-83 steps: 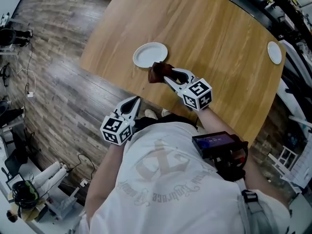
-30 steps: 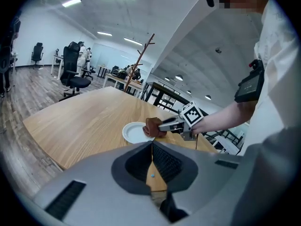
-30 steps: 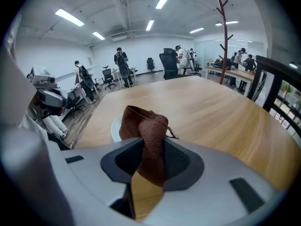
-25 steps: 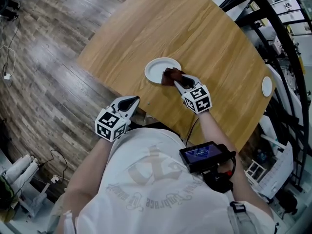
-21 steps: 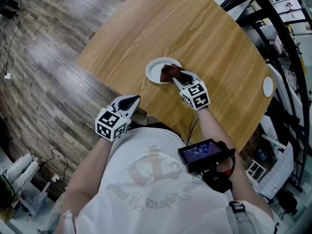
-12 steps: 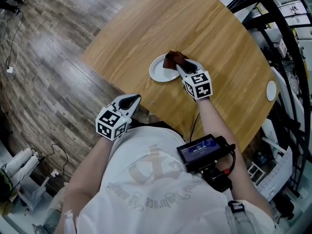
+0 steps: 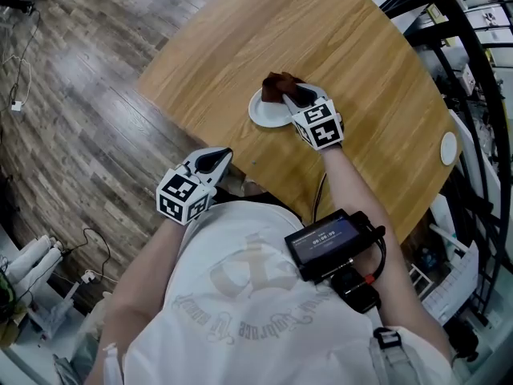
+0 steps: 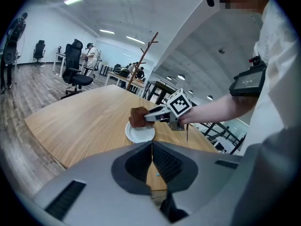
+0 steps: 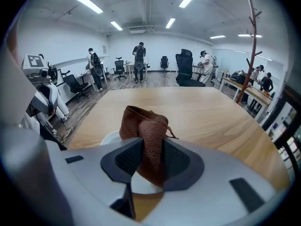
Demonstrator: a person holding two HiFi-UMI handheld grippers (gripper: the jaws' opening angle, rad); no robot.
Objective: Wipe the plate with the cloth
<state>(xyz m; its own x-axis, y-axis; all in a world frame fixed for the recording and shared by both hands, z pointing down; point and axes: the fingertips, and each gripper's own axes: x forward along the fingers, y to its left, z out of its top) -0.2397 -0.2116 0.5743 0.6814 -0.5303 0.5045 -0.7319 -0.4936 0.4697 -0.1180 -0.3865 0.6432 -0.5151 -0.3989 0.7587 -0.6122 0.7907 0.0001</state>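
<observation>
Sweeping across the white plate [image 7: 267,114], the right gripper [image 7: 290,96] is now carrying the brown cloth [image 7: 277,85] at the plate's far rim. Half a second ago the cloth was sitting toward the plate's far right edge, and a little before that it was lying nearer the middle. Over three seconds back it was still hanging beside the plate, on the near side. The right gripper's jaws are clamping a bunched fold of the cloth [image 9: 143,126], which is standing up between them, with a sliver of the plate [image 9: 109,138] showing below. From the left gripper view, the cloth [image 8: 138,117] is hanging partly over the plate [image 8: 140,133] and partly past its rim above the wooden table [image 7: 361,46]; whether it is pressing on the plate cannot be told. The left gripper [image 7: 218,157] is staying where it was, off the table's near edge above the floor, its jaws pressing together around nothing. A second, smaller plate [image 7: 448,148] is sitting near the table's right edge, well apart.
</observation>
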